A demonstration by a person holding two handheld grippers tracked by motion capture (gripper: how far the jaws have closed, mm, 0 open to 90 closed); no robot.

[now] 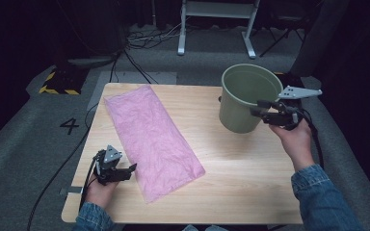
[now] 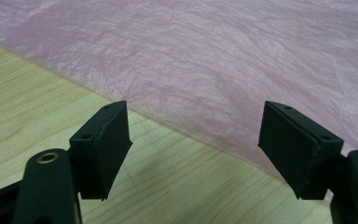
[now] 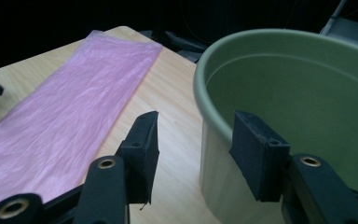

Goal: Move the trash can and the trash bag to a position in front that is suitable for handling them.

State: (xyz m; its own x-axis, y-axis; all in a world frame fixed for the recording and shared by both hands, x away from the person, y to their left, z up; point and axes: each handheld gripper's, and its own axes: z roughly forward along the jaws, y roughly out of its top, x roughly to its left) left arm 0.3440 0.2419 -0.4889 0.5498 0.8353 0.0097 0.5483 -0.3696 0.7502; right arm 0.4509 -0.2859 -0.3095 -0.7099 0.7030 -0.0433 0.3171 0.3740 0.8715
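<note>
A pink plastic bag [image 1: 151, 139] [image 2: 214, 60] [image 3: 70, 116] lies flat and crinkled across the left half of the wooden table [image 1: 241, 173]. An empty, upright green bucket [image 1: 243, 101] [image 3: 298, 102] stands at the back right. My left gripper [image 1: 130, 169] [image 2: 196, 144] rests low over the table at the bag's near left edge, open with bare wood between its jaws. My right gripper [image 1: 259, 109] [image 3: 196, 126] is raised at the bucket's right side. It is open, one jaw outside the wall and the other over the rim, neither pressing.
White legs of a table frame [image 1: 217, 29] stand on the floor behind, with cables [image 1: 144, 38] trailing nearby. A yellow-and-black striped block [image 1: 58, 83] sits at the back left. The floor mat bears a number 4 [image 1: 70, 126].
</note>
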